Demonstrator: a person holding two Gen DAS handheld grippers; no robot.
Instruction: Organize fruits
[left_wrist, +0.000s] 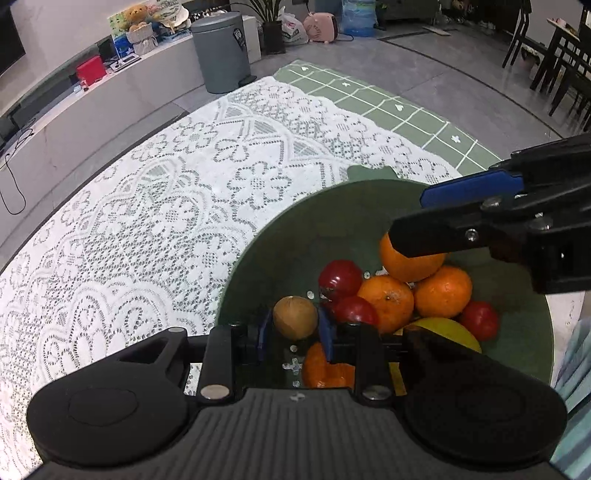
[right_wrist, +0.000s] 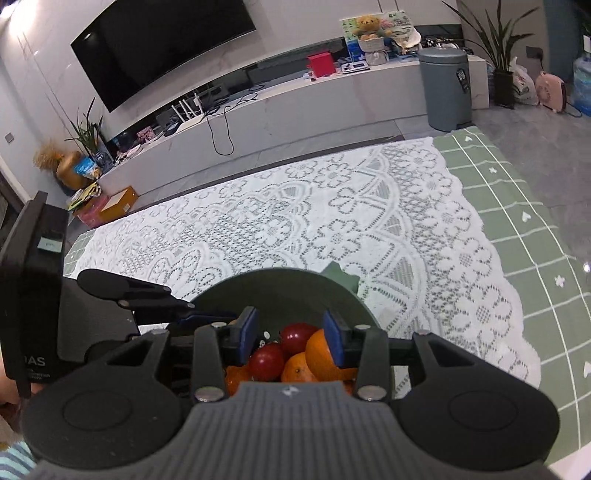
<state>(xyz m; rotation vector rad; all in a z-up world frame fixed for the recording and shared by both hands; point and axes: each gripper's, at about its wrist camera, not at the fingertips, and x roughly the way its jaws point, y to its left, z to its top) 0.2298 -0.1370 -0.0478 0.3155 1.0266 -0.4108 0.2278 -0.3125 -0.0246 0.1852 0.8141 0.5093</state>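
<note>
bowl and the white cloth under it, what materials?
Bowl: likely plastic, matte green, an even dull wall with no glare. Cloth: lace, probably cotton or synthetic; the openwork flower pattern shows the surface beneath through its holes.

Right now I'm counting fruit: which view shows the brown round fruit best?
The left wrist view: the brown fruit sits whole between the left claw fingers inside the green bowl. In the right wrist view I cannot find it.

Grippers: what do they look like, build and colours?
Both match: the left gripper and right gripper are matte black plastic, with a ribbed grey centre plate flanked by round black lobes, silver screw heads and blue pads on the fingers. No cables visible. White lettering marks the left gripper's body.
</note>
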